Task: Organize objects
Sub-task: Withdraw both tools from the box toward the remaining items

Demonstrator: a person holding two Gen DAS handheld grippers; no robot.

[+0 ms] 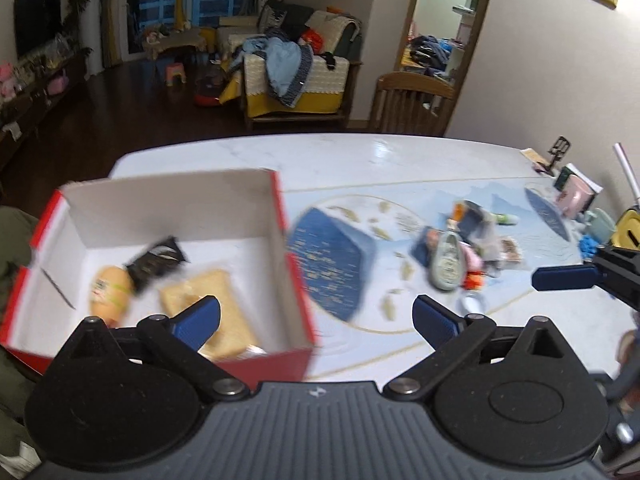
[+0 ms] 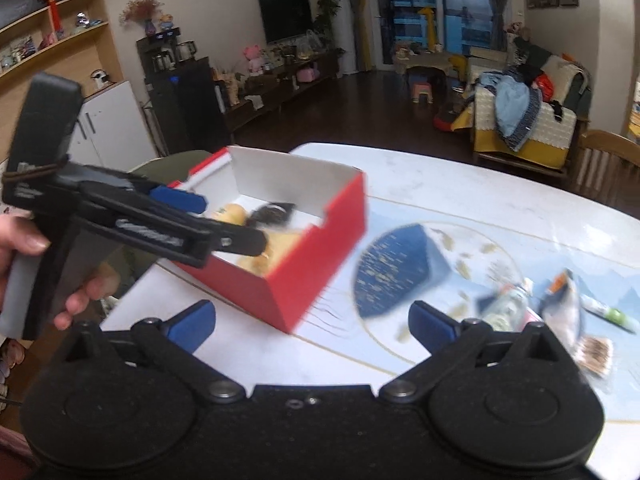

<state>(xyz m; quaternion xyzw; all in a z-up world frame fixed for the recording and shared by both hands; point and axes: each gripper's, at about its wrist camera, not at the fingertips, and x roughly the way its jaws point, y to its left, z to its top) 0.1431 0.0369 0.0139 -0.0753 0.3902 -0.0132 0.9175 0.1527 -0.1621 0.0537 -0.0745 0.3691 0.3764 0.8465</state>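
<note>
A red cardboard box [image 1: 296, 280] with a white inside stands at the table's left end. In it lie a bread slice [image 1: 212, 300], an orange packet [image 1: 110, 292] and a black wrapper [image 1: 156, 264]. My left gripper [image 1: 316, 320] is open and empty, over the box's near right corner. A pile of small packets and toys [image 1: 460, 256] lies on the mat to the right. My right gripper [image 2: 312, 322] is open and empty, above the table near the red box [image 2: 312, 256]. The left gripper [image 2: 180, 216] shows there over the box. The pile [image 2: 560, 312] lies to its right.
A blue-patterned mat [image 1: 400, 248] covers the white table [image 1: 320, 152]. A pink mug [image 1: 576, 198], books and a phone stand [image 1: 558, 152] sit at the far right edge. A wooden chair [image 1: 412, 104] stands behind the table. A green marker [image 2: 608, 312] lies by the pile.
</note>
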